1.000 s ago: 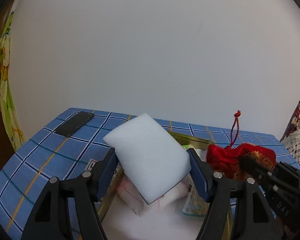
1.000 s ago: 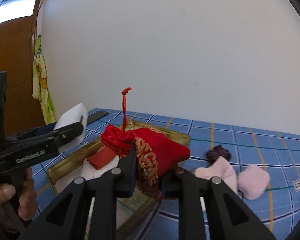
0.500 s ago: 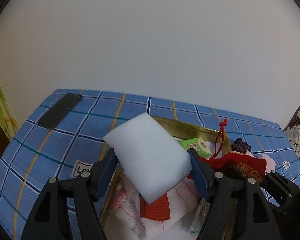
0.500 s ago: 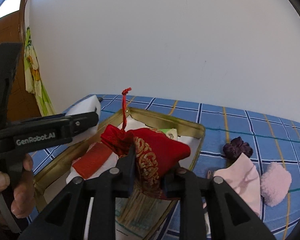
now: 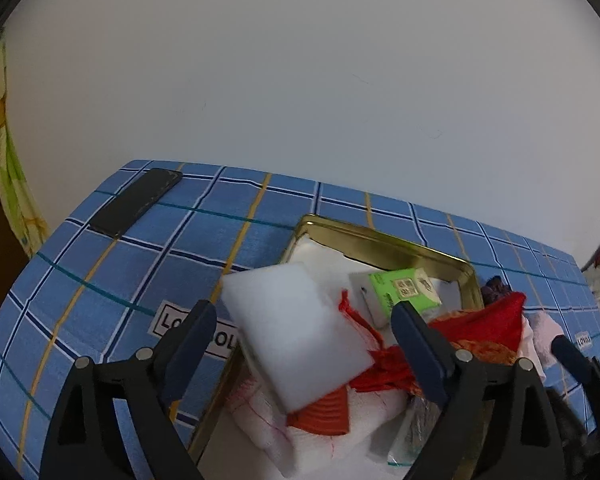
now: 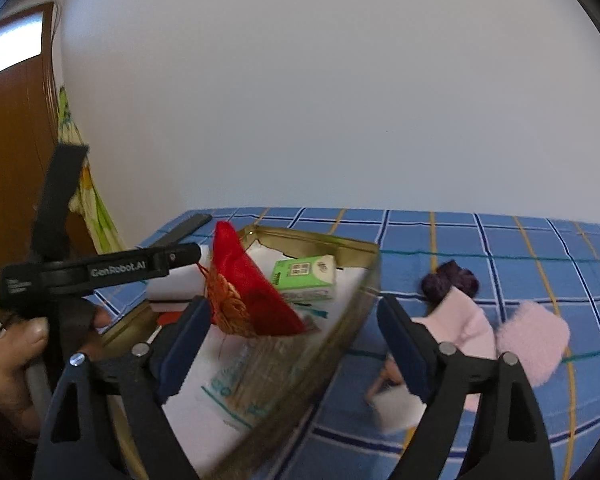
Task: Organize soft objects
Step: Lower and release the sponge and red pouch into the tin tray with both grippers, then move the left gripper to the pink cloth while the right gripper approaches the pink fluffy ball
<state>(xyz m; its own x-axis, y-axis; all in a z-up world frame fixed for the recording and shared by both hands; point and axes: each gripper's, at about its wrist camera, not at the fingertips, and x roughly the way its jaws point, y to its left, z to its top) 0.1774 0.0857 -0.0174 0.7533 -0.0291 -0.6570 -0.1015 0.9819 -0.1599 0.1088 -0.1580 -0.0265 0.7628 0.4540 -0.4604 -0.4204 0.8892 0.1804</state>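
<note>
A white sponge block (image 5: 296, 332) lies tilted over the left rim of the gold tray (image 5: 380, 240). It sits between the jaws of my left gripper (image 5: 303, 307), which are opening, and neither pad presses on it. The red embroidered pouch (image 6: 252, 292) tips loose over the tray. It is beside the left finger of my right gripper (image 6: 292, 304), whose jaws are opening with a wide gap on the pouch's right side. In the left wrist view the pouch (image 5: 488, 332) rests at the tray's right side.
The tray holds a green tissue pack (image 6: 304, 276), white cloth and an orange-red piece (image 5: 324, 416). On the blue checked cloth right of the tray lie a purple scrunchie (image 6: 450, 282), a pink sock (image 6: 464, 320) and a pink fluffy puff (image 6: 536, 340). A black phone (image 5: 136, 200) lies far left.
Both grippers have opened. The sponge has slipped free of the left pads and dropped lower onto the tray. The red pouch has left the right gripper's grip and tipped to the left.
</note>
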